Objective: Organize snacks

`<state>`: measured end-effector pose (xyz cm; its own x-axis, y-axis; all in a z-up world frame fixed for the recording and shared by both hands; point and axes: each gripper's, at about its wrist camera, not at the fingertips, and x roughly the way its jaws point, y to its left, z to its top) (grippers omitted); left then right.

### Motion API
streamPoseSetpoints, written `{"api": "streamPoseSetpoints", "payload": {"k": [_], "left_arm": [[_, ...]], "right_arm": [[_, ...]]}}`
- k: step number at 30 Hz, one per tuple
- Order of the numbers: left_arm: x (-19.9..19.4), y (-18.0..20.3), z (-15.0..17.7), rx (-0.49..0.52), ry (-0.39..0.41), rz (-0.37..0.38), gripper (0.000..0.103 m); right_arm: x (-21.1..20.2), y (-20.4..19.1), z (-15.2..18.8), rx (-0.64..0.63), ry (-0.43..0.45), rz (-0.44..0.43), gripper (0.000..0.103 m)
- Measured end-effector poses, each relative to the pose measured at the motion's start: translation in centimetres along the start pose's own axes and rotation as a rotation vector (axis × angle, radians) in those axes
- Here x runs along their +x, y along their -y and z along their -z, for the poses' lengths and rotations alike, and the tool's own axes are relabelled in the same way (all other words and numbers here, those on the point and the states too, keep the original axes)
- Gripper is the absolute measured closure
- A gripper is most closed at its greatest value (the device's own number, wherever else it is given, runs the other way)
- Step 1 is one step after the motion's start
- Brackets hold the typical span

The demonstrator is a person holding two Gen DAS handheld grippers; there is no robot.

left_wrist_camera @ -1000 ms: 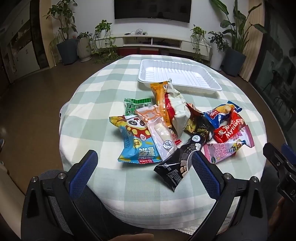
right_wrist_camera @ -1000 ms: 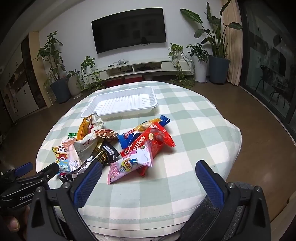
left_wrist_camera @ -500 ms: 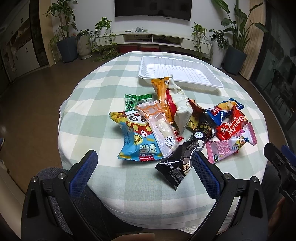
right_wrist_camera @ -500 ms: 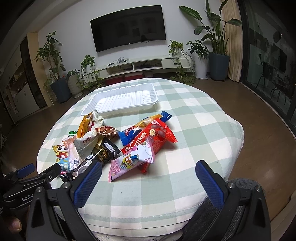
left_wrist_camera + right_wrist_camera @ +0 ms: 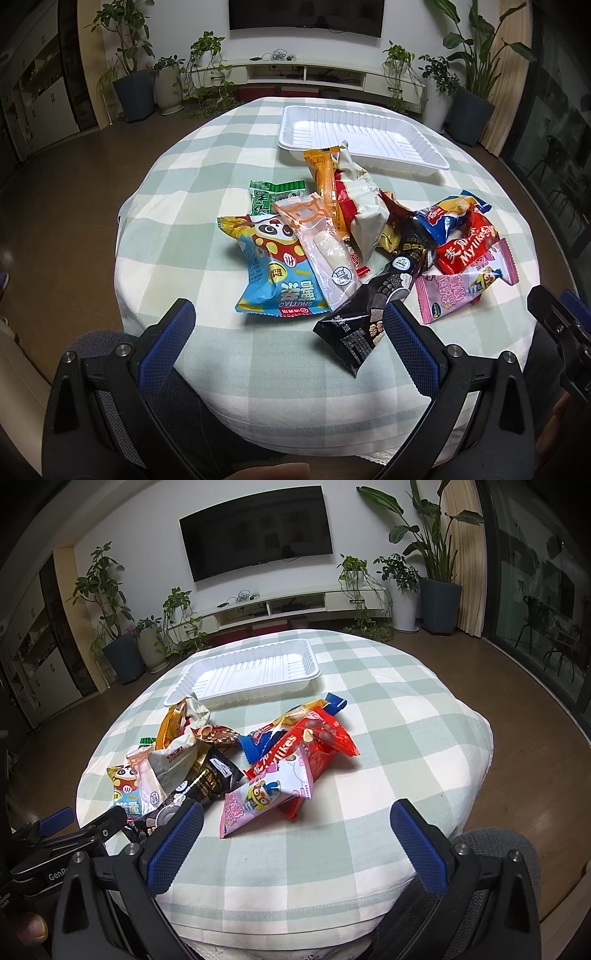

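Observation:
A pile of snack packets lies on the round checked table [image 5: 192,177]: a blue panda bag [image 5: 275,269], a clear sausage pack [image 5: 321,245], a black packet [image 5: 373,314], a pink packet [image 5: 461,288] and a red Mylikes bag [image 5: 467,249]. An empty white tray [image 5: 358,136] sits behind them. My left gripper [image 5: 288,332] is open at the table's near edge, just short of the blue bag and black packet. My right gripper [image 5: 295,830] is open, near the pink packet [image 5: 266,794] and red bag [image 5: 314,746]; the tray [image 5: 247,675] is beyond.
The right gripper's tips show at the right edge of the left wrist view [image 5: 557,325]; the left gripper shows low left in the right wrist view [image 5: 59,834]. A TV stand [image 5: 280,605] and potted plants [image 5: 122,653] line the far wall. Bare floor surrounds the table.
Both grippers have moved slightly forward toward the snack pile; the packets look a bit closer. Both stay open and nothing was grasped.

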<state>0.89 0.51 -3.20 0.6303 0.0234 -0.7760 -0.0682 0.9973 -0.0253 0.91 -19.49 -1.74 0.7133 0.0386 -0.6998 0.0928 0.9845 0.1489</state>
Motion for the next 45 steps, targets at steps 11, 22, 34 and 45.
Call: {"api": "streamPoseSetpoints", "payload": {"k": [11, 22, 34, 45], "left_arm": [[0.1, 0.0, 0.0, 0.0, -0.001, 0.0, 0.0], [0.2, -0.1, 0.3, -0.001, -0.006, -0.001, 0.0], [0.6, -0.2, 0.3, -0.003, -0.012, -0.002, 0.0], [1.2, -0.7, 0.3, -0.033, -0.02, 0.008, 0.0]], "right_arm": [[0.1, 0.1, -0.1, 0.001, -0.006, -0.004, 0.0], [0.3, 0.0, 0.1, 0.001, -0.012, -0.008, 0.0], [0.9, 0.2, 0.1, 0.013, -0.042, -0.024, 0.0], [1.2, 0.1, 0.2, 0.017, -0.056, -0.032, 0.0]]}}
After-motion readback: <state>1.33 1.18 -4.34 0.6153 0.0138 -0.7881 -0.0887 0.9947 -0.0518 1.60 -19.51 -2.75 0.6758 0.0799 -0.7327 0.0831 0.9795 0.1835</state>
